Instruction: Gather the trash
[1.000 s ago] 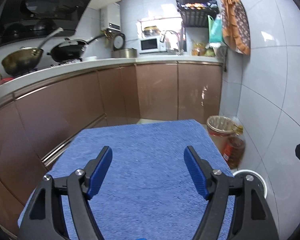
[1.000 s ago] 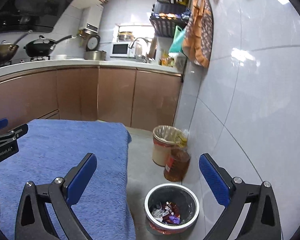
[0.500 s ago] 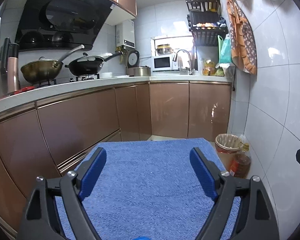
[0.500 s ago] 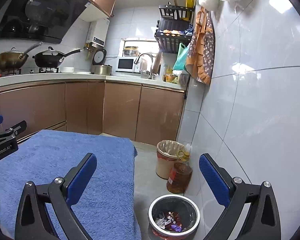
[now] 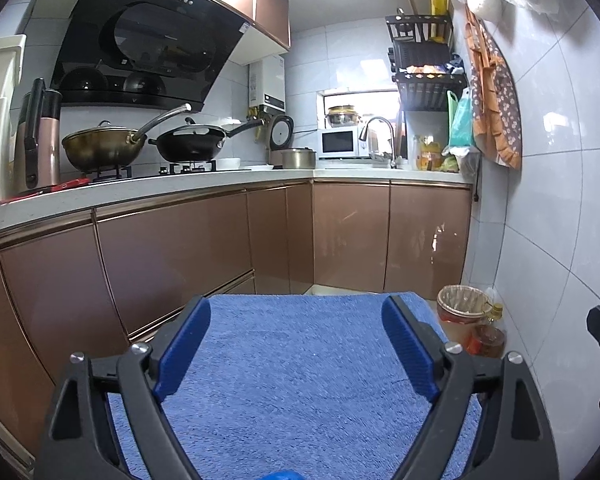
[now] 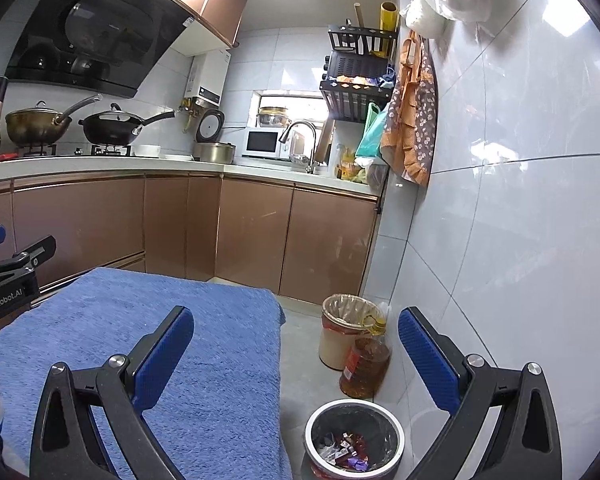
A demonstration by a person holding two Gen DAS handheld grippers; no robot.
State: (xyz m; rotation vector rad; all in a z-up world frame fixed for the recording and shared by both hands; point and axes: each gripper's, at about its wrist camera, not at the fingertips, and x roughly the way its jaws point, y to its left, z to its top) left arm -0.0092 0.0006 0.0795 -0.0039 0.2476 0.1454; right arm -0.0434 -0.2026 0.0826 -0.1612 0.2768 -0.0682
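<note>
Since the small bin is the one fixed thing both hand-held grippers work around, we place everything relative to it.

Table (image 6: 220, 360): covered in a blue towel, just left of the small bin; we see no trash on any part of the cloth that shows.

Floor (image 6: 300, 344): grey, carrying the small bin, with a bare strip between bin and table.

Tall bin (image 6: 342, 336): lined with a bag, beyond the small bin against the wall.

Oil bottle (image 6: 364, 368): amber, between the tall bin and the small bin, close to both.

Small bin (image 6: 354, 438): round, metal-rimmed, black-lined, on the floor below the right hand-held gripper.

Right hand-held gripper (image 6: 296, 340): jaws wide apart, nothing between them, held above the small bin.

Left hand-held gripper (image 5: 296, 336): jaws wide apart and empty, over the table, well left of the small bin.

Trash (image 6: 346, 450): crumpled wrappers, red and purple among them, lying at the bottom of the small bin.

Progress: we judge collection done or nearly so, since wrappers lie in the bin and none shows outside it.

Left to do: at most a check of the near table edge, which the views hide.
</note>
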